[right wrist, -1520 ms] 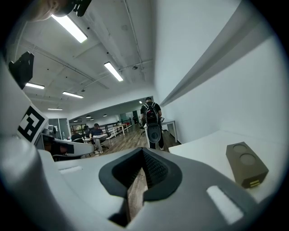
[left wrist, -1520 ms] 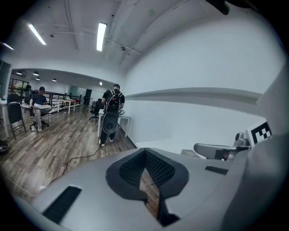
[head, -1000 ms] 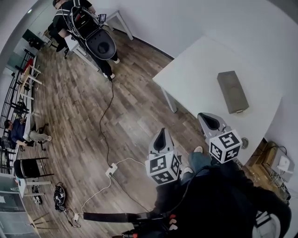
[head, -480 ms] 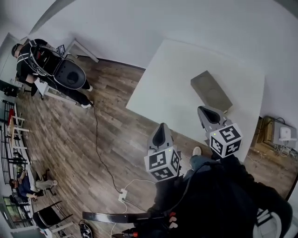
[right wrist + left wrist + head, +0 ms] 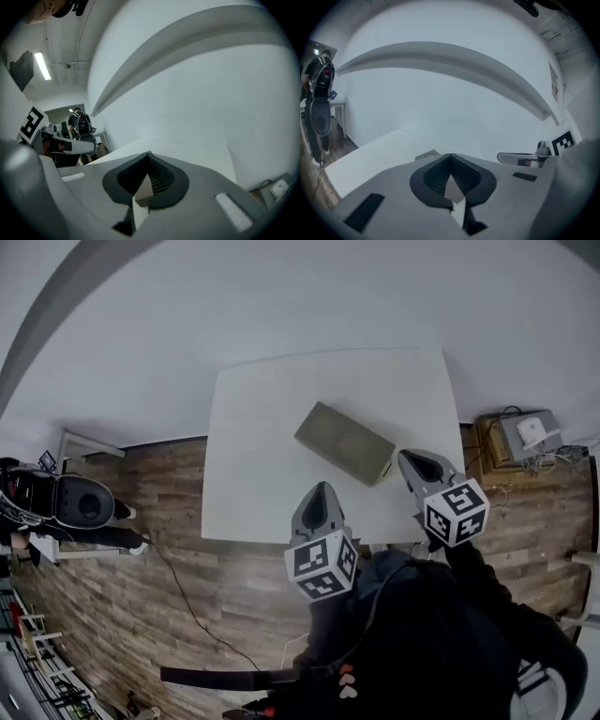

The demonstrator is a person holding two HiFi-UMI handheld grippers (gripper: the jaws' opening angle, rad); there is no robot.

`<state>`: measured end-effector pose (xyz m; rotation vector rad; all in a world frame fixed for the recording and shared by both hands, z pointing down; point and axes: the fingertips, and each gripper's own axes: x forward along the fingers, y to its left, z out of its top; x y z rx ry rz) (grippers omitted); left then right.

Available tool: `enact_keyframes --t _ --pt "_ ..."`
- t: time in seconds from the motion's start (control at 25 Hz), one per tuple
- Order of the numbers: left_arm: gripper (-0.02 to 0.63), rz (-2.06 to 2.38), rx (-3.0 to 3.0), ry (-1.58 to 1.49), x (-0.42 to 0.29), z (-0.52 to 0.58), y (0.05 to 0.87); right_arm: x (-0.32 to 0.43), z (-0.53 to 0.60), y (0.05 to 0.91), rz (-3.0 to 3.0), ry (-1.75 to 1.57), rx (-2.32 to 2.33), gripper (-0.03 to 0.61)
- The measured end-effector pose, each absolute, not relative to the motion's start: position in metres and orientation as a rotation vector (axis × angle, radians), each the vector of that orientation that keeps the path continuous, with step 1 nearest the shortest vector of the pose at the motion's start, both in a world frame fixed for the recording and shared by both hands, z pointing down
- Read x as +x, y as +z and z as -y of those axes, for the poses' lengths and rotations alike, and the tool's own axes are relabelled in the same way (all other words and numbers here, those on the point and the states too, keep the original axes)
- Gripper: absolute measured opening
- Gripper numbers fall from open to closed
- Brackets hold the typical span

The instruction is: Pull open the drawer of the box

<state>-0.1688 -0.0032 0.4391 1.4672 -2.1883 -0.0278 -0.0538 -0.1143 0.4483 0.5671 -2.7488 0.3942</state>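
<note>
A grey oblong box (image 5: 342, 442) lies slantwise on the white table (image 5: 253, 456), with its near end towards the table's right front. My left gripper (image 5: 319, 491) hovers over the table's front edge, short of the box, jaws shut and empty. My right gripper (image 5: 407, 459) is just right of the box's near end, also shut on nothing. In the left gripper view only a corner of the box (image 5: 427, 153) peeks over the closed left gripper (image 5: 450, 155), with the table (image 5: 370, 157) beyond. The right gripper (image 5: 149, 153) points across the table (image 5: 197, 157) towards the wall; the box is hidden there.
A white wall stands close behind the table. A low wooden stand with a white device (image 5: 527, 432) sits at the right. A person with a backpack (image 5: 56, 507) stands far left on the wood floor, where a cable (image 5: 183, 601) trails.
The view has swung round: table and box moved from the upper right to straight ahead. Both grippers stayed side by side and shut, now reaching the table's front edge.
</note>
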Motion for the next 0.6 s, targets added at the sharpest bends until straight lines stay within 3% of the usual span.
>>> enact_keyframes --t 0.24,0.6 --pt "-0.006 1.988 1.692 0.092 -0.147 0.079 0.449 -0.015 0.161 0.471 2.654 0.467 0.806 -0.008" --pt "-0.005 1.74 1.798 0.311 -0.148 0.122 0.507 -0.035 0.149 0.544 2.505 0.532 0.641 -0.006"
